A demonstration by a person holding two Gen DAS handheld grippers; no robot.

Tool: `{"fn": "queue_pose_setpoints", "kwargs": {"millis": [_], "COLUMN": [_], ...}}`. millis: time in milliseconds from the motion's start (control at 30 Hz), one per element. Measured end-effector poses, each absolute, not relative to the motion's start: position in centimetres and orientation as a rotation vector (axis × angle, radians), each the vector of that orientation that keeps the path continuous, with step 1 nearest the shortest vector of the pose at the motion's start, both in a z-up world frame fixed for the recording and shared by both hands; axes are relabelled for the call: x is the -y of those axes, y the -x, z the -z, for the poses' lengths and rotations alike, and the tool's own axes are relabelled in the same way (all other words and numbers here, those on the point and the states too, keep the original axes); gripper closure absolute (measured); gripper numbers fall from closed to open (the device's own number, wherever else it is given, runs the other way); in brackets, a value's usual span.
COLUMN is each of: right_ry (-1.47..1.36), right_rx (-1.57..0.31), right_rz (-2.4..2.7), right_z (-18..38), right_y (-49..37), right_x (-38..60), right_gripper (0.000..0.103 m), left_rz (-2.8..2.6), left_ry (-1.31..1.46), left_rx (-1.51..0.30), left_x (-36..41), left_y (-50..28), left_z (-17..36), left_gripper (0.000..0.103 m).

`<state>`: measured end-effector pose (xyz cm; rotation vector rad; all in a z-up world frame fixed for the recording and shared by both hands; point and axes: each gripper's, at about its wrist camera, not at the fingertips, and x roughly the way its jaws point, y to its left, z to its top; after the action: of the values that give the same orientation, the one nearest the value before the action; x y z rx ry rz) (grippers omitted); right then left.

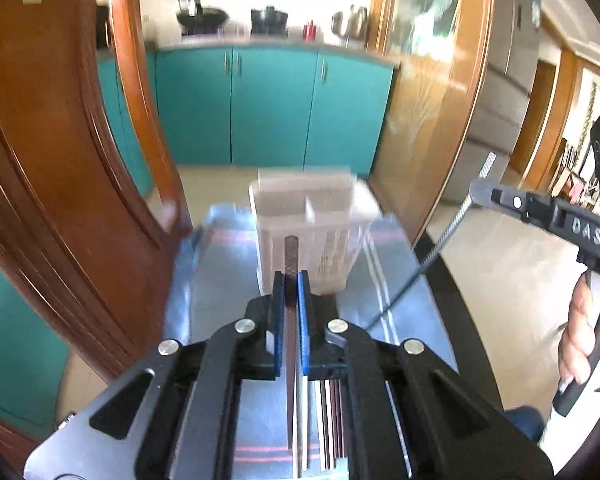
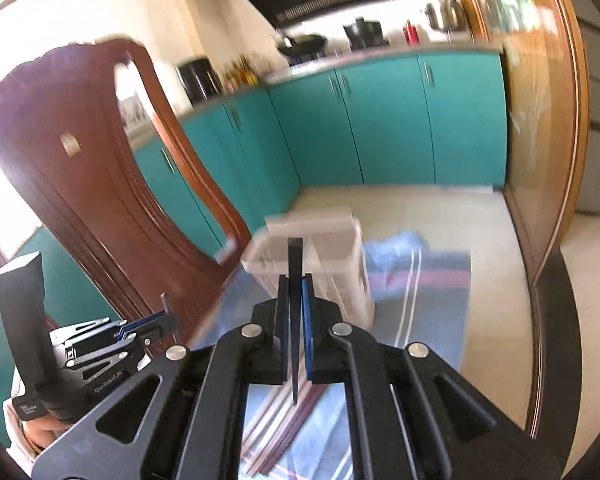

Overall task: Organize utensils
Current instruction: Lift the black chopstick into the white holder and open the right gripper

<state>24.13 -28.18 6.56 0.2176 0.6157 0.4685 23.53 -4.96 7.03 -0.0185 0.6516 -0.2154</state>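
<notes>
A white slotted utensil holder (image 1: 314, 226) with two compartments stands on a blue striped cloth (image 1: 220, 288); it also shows in the right wrist view (image 2: 320, 268). My left gripper (image 1: 291, 284) is shut on a chopstick (image 1: 290, 256) with a textured end, held upright just short of the holder. My right gripper (image 2: 295, 288) is shut on a dark chopstick (image 2: 295, 276), held above the cloth near the holder. The right gripper also shows in the left wrist view (image 1: 482, 190) with its chopstick (image 1: 440, 248) slanting down. Several chopsticks (image 2: 280, 428) lie on the cloth below.
A brown wooden chair back (image 2: 100, 184) stands at the left of the table. A wooden door frame (image 1: 452, 120) rises at the right. Teal kitchen cabinets (image 1: 272, 108) lie beyond. The dark table edge (image 1: 460, 300) curves along the right of the cloth.
</notes>
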Motion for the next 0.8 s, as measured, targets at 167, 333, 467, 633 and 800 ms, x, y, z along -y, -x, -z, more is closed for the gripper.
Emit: {"fn": "queue_pose_setpoints", "kwargs": {"millis": [167, 333, 467, 633, 800], "right_ry": [-0.259, -0.400, -0.504, -0.491, -0.421], "right_rx": [-0.465, -0.376, -0.354, -0.429, -0.496], "right_rz": [-0.460, -0.399, -0.337, -0.311, -0.301], "right_z": [-12.4, -13.6, -11.8, -7.6, -4.7], "right_y": [-26.1, -27.9, -30.3, -33.0, -32.9], "right_x": [29.7, 32.2, 34.5, 34.3, 32.9], "right_gripper": [0.096, 0.096, 0.096, 0.096, 0.096], "left_rz": [0.206, 0.179, 0.155, 0.106, 0.084], "left_ry": [0.012, 0.056, 0.095, 0.103, 0.111], "left_rx": [-0.526, -0.406, -0.356, -0.396, -0.453], "left_x": [4.0, 3.8, 4.2, 5.3, 5.4], "left_y": [-24.6, -27.4, -30.4, -33.6, -34.5], "left_z": [-13.3, -19.3, -20.3, -16.1, -11.8], "left_gripper": [0.096, 0.096, 0.096, 0.096, 0.096]}}
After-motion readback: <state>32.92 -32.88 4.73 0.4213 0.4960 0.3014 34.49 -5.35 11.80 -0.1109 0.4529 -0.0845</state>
